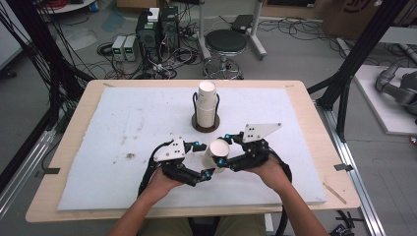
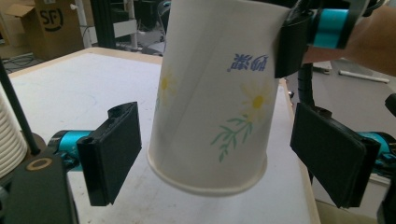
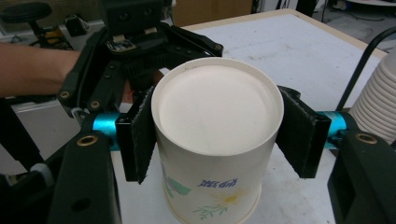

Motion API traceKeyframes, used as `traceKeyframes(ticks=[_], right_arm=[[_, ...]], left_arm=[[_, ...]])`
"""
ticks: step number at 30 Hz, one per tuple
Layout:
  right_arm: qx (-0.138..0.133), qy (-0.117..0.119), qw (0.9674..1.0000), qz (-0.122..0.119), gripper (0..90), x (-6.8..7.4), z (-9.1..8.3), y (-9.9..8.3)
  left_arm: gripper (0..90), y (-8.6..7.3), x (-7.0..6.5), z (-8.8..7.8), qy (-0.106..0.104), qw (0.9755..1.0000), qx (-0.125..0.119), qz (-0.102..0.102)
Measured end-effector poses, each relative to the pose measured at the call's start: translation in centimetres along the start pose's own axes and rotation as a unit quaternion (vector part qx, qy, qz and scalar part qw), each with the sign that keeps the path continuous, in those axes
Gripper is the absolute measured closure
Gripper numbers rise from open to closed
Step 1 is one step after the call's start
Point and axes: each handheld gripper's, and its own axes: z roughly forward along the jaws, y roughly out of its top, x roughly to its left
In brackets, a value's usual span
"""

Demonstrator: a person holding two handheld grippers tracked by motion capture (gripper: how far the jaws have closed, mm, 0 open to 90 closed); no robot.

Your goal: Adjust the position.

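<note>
A white paper cup printed with flowers is held above the white mat, tilted with its closed base up. My right gripper is shut on it near the base. In the right gripper view the pads press both sides of the cup. My left gripper is open. Its jaws stand either side of the cup's rim end with gaps on both sides, as the left gripper view shows. A stack of paper cups stands in a black wire holder farther back.
The white mat covers most of the wooden table. The cup stack lies close to my left gripper's left side. A stool, computer boxes and cables sit on the floor beyond the table.
</note>
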Motion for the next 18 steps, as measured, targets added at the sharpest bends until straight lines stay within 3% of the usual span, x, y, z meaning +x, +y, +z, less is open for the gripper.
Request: traceKeyframes(ticks=[8, 18], right_arm=[[-0.007, 0.01, 0.9999, 0.003, 36.1, 0.07, 0.17, 0.07], [-0.012, 0.023, 0.9996, 0.014, 36.6, 0.1, 0.21, -0.11]], left_arm=[[21.1, -0.15, 0.09, 0.3, -0.003, 1.0, 0.003, 0.004], [35.1, -0.03, -0.09, 0.06, -0.02, 0.9996, 0.011, 0.019]])
